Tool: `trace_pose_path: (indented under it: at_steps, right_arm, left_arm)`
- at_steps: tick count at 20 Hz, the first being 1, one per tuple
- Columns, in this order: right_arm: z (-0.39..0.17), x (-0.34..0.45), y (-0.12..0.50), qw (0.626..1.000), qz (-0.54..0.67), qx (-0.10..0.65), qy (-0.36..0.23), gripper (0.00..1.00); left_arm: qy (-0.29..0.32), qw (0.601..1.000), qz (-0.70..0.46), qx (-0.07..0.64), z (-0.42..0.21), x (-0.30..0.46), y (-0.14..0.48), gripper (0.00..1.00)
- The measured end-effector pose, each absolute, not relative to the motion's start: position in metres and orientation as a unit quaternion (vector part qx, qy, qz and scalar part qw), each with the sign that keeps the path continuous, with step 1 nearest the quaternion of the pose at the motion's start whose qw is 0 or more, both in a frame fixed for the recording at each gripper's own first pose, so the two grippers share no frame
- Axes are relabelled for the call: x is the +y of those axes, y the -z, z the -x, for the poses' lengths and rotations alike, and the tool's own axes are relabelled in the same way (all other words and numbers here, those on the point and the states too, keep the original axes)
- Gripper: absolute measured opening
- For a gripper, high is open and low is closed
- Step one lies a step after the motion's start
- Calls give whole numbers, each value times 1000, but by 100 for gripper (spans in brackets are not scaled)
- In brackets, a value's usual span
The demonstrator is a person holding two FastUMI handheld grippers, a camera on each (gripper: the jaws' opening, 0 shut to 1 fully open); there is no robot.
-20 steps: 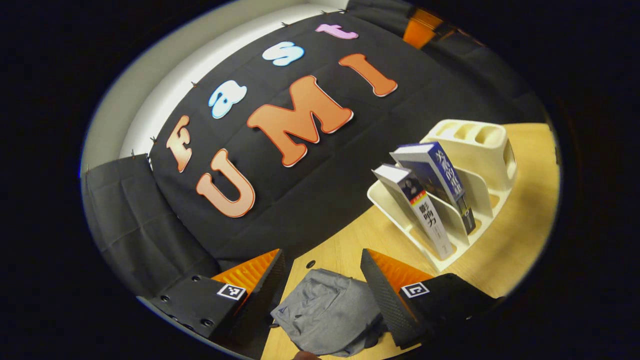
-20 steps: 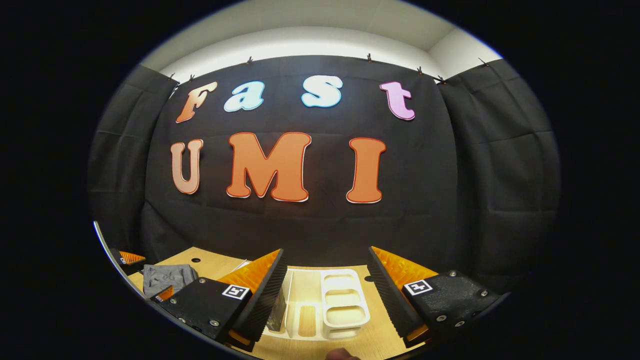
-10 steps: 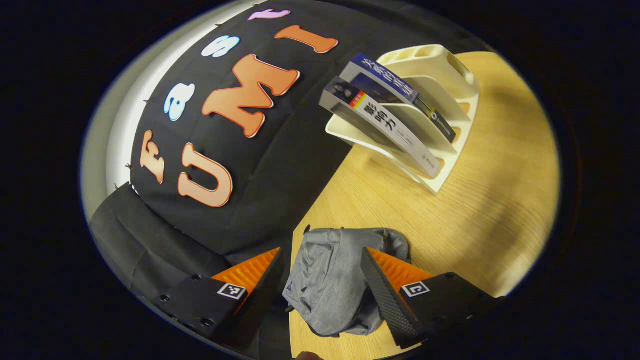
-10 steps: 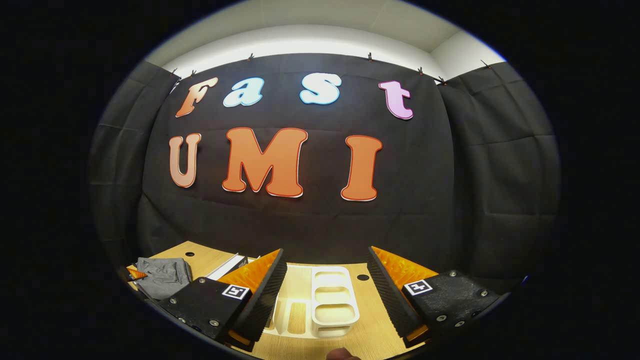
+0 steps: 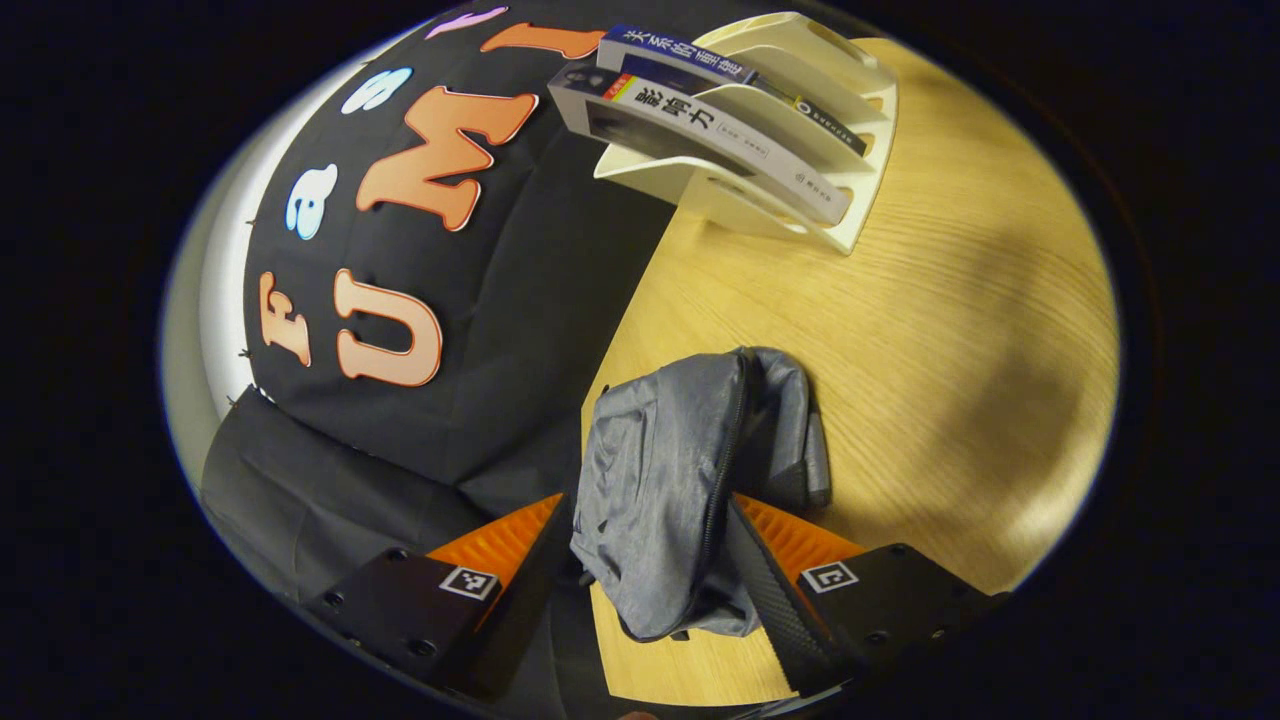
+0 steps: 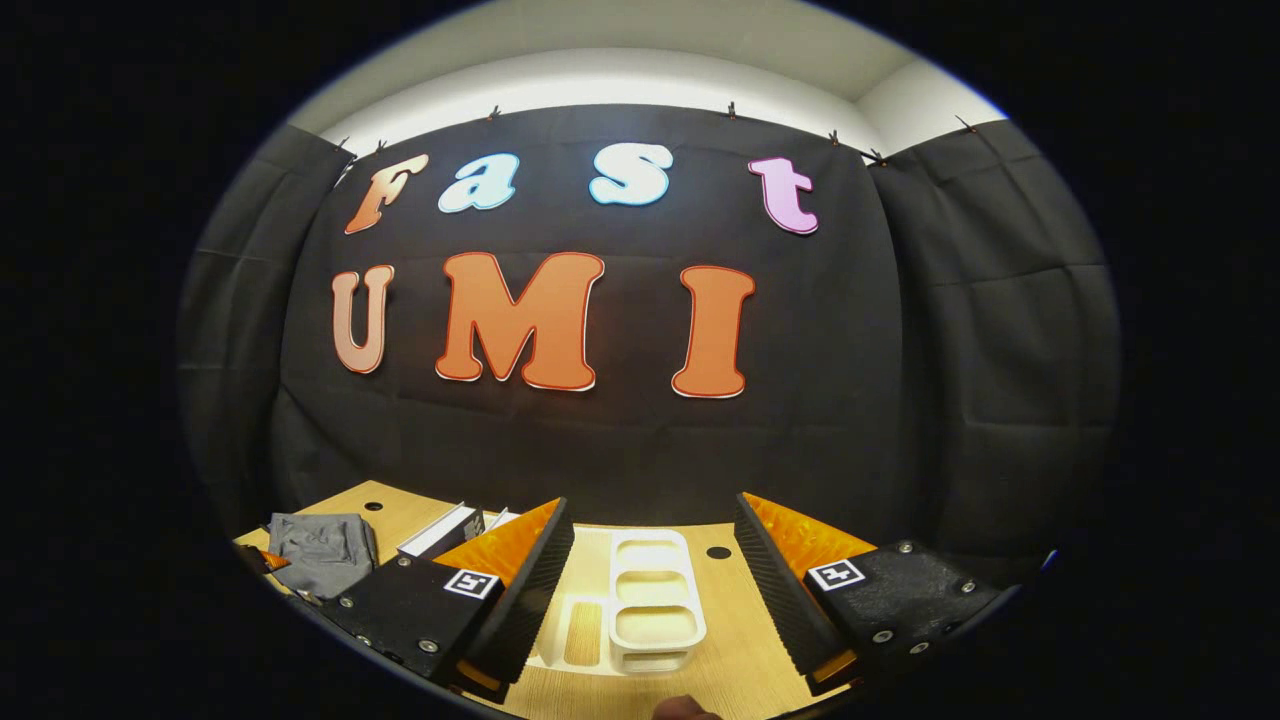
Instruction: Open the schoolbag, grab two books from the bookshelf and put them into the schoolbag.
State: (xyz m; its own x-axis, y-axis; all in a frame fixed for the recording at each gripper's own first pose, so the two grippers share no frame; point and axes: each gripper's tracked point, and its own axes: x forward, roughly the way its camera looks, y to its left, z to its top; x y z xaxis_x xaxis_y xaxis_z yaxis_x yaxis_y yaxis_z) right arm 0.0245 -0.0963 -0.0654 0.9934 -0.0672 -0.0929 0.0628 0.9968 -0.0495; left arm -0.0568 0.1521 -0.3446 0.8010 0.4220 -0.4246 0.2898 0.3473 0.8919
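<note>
My left gripper (image 5: 648, 560), jaws spread, straddles the grey schoolbag (image 5: 680, 480) at lower centre, perhaps touching; right gripper (image 6: 650, 570) spread above bookshelf (image 6: 650, 610).

Schoolbag (image 5: 680, 480): its near end sits behind the left tool's (image 5: 645, 575) fingers; zipper pull too small to find.
Bookshelf (image 6: 650, 610): left slots hidden behind the right tool's (image 6: 650, 585) left finger.
Books (image 6: 440, 530): only top edges peek out past that finger.
Hand (image 6: 685, 709): just a sliver at the bottom edge.
</note>
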Motion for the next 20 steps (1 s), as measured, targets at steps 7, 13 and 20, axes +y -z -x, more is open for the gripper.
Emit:
trace_pose_path:
  at_steps: [7,13,20]
  right_arm:
    - [-21,-91,67,998,28,52,13,96]
    - [-21,-75,73,997,38,63,24,96]
    - [-37,-22,81,994,18,85,71,96]
  left_arm:
    - [-48,751,-566,336,41,171,357,63]
    - [-15,773,-523,358,22,188,362,23]
    - [74,821,-418,383,17,199,345,8]
